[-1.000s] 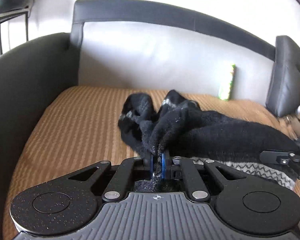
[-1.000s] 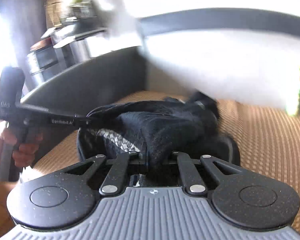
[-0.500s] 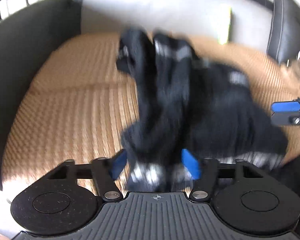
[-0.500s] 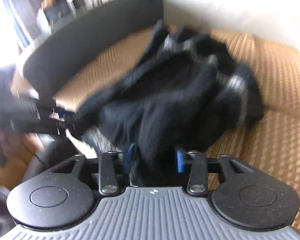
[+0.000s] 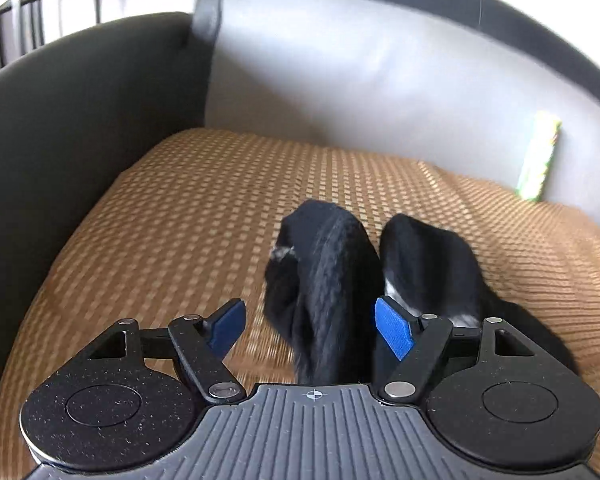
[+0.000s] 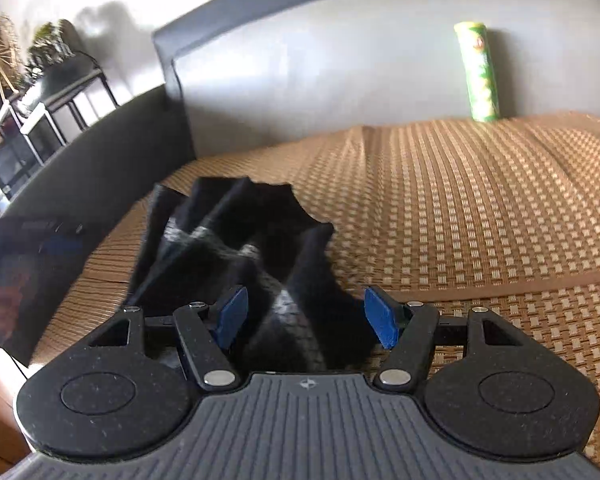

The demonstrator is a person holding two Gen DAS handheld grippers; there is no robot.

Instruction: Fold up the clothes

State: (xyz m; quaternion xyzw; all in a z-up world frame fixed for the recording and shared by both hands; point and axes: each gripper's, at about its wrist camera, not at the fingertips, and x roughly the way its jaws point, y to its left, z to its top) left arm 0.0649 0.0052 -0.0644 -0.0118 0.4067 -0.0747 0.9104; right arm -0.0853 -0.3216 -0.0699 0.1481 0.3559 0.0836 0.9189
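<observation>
A blurred hand [image 6: 0,304] at the left edge grips a dark handle, hard to make out. 1 black garment [image 6: 240,252] lies bunched on the sofa's brown woven mat [image 6: 480,208], its near end hidden behind both tools. Left tool [image 5: 312,330] and right tool [image 6: 306,316]: pads spread apart, clamping nothing. 1 green can [image 6: 478,76] leans against the backrest.

Sofa seat [image 5: 188,216], covered by tan woven mat. On it: 1 crumpled black garment [image 6: 236,256] toward front edge; 1 green-yellow canister [image 6: 478,76] upright at back edge, touching grey backrest [image 6: 340,76].
</observation>
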